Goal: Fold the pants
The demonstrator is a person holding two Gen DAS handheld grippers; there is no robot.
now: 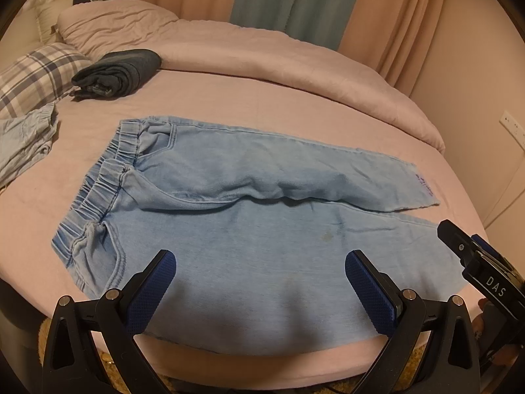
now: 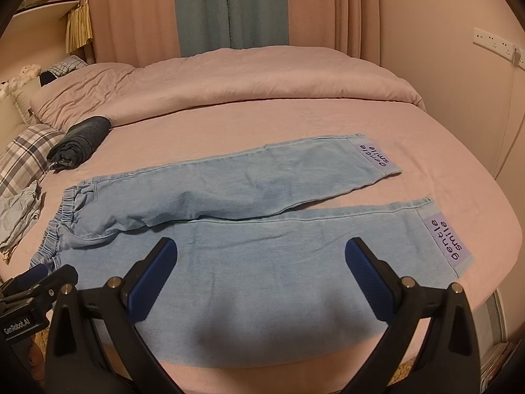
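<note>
Light blue denim pants [image 1: 249, 229] lie flat on the pink bed, waistband [image 1: 98, 190] to the left and both legs running right; they also show in the right wrist view [image 2: 262, 229]. Each cuff carries a lilac "gentle smile" label [image 2: 448, 241]. My left gripper [image 1: 261, 262] is open and empty, hovering over the near leg by the waist end. My right gripper [image 2: 261, 256] is open and empty over the near leg's middle. The right gripper's body [image 1: 475, 262] shows at the right edge of the left wrist view, and the left one [image 2: 36, 289] at the lower left of the right wrist view.
A folded dark garment [image 1: 118, 72] lies at the back left near a plaid pillow [image 1: 32, 75]. A crumpled light blue garment [image 1: 26, 138] sits at the left edge. A pink duvet [image 1: 262, 52] is bunched along the far side. The bed's near edge [image 1: 262, 361] is just below the grippers.
</note>
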